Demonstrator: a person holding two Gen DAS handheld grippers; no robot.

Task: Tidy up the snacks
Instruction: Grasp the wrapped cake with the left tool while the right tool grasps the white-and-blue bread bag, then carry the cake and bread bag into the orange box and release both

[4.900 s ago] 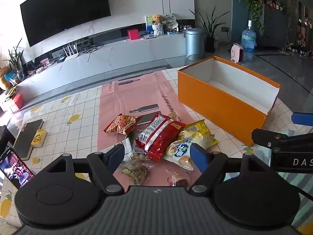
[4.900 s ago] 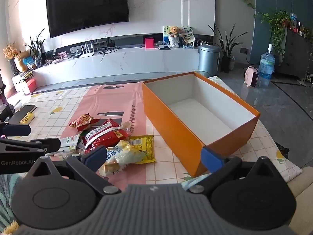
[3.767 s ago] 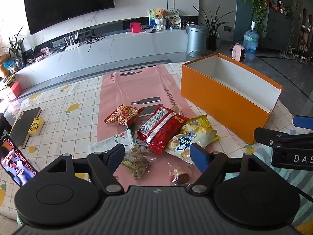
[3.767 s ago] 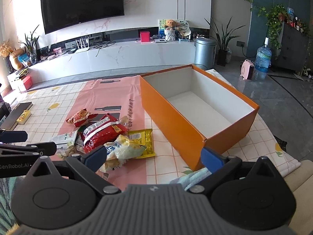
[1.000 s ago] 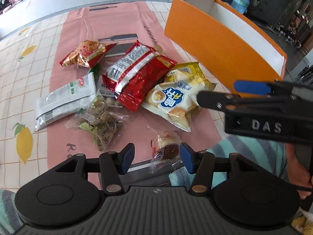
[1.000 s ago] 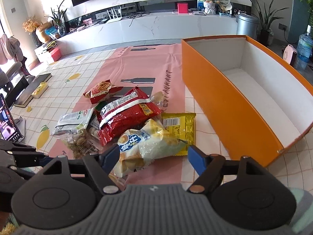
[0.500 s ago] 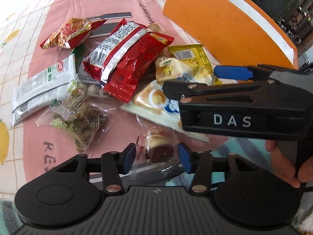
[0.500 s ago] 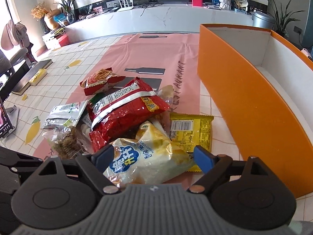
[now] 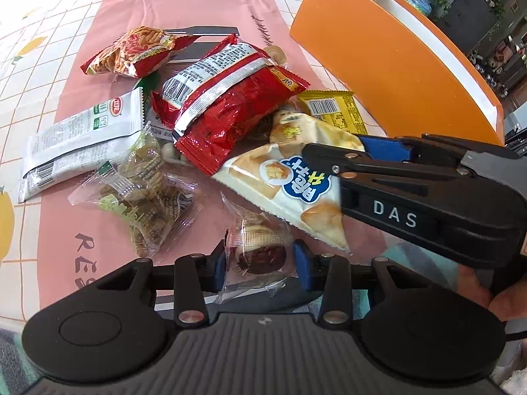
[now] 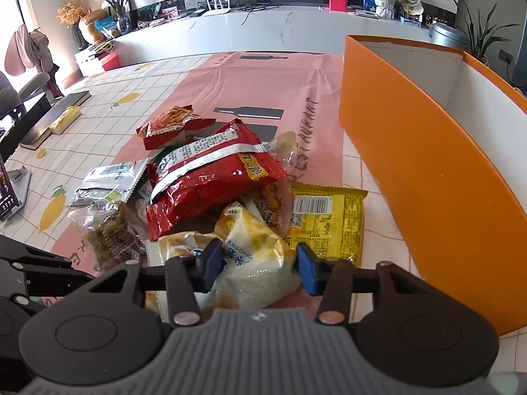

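Sunlit living room, with a pink runner laid over the checked worktop. My left tongs have just been closing and now pinch a small clear-wrapped pastry, its lower end hidden behind them. My right tongs have been closing too, squeezing the pale puffed bag, whose long axis runs away toward the red packet just beyond. Right of them stands the orange box, cut off by the frame.
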